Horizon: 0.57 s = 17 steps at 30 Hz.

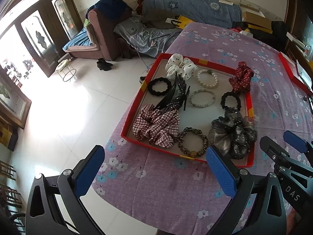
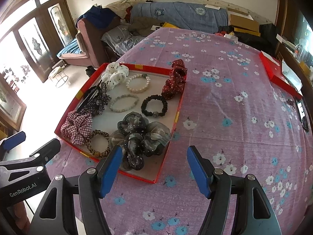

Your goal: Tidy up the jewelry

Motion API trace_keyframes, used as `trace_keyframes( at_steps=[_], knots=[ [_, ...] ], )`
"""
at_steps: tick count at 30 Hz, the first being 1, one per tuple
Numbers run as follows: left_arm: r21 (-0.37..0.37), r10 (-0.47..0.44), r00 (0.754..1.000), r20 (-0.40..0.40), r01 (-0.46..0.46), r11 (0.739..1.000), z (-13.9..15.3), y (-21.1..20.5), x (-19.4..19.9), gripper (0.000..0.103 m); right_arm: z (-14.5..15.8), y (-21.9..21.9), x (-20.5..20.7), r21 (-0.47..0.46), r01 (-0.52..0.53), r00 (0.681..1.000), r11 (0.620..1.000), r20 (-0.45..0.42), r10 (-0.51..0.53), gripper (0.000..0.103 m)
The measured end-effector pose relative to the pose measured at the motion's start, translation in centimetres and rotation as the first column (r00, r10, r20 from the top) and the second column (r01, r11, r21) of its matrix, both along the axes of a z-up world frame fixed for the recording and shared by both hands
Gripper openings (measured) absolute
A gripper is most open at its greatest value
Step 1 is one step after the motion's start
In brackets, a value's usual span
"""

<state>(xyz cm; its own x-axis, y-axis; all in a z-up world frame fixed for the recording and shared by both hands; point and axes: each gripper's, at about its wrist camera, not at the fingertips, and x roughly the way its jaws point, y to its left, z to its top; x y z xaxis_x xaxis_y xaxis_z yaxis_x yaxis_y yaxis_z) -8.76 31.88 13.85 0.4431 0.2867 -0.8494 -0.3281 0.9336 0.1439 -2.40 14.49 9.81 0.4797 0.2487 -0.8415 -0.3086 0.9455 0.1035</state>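
Note:
A shallow red tray lies on the purple flowered tablecloth. In it lie a white dotted scrunchie, a pearl bracelet, a pale bead bracelet, a red dotted scrunchie, two black hair ties, a black hair claw, a plaid scrunchie, a leopard hair tie and a grey sheer scrunchie. My left gripper is open before the tray's near edge, holding nothing. My right gripper is open over the tray's near right corner, holding nothing.
A red box lid with papers lies at the table's far right edge. A phone and a small trinket sit near that edge. Beyond the table are a sofa, bedding, cardboard boxes, a white tiled floor and glass doors.

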Motion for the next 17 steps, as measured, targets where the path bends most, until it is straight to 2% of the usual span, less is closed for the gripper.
trace_keyframes(
  at_steps=[10,17],
  knots=[
    [-0.014,0.013,0.999,-0.032,-0.014,1.000,-0.9,1.0,0.8,0.103,-1.0,0.5,0.3,-0.002,0.001,1.000,1.000,-0.029,-0.001,0.073],
    [0.020,-0.005,1.000,-0.026,0.005,1.000,-0.7,-1.4,1.3,0.103,-1.1,-1.8,0.3,0.009,0.025,0.999,1.000,-0.029,-0.025,0.074]
  ],
)
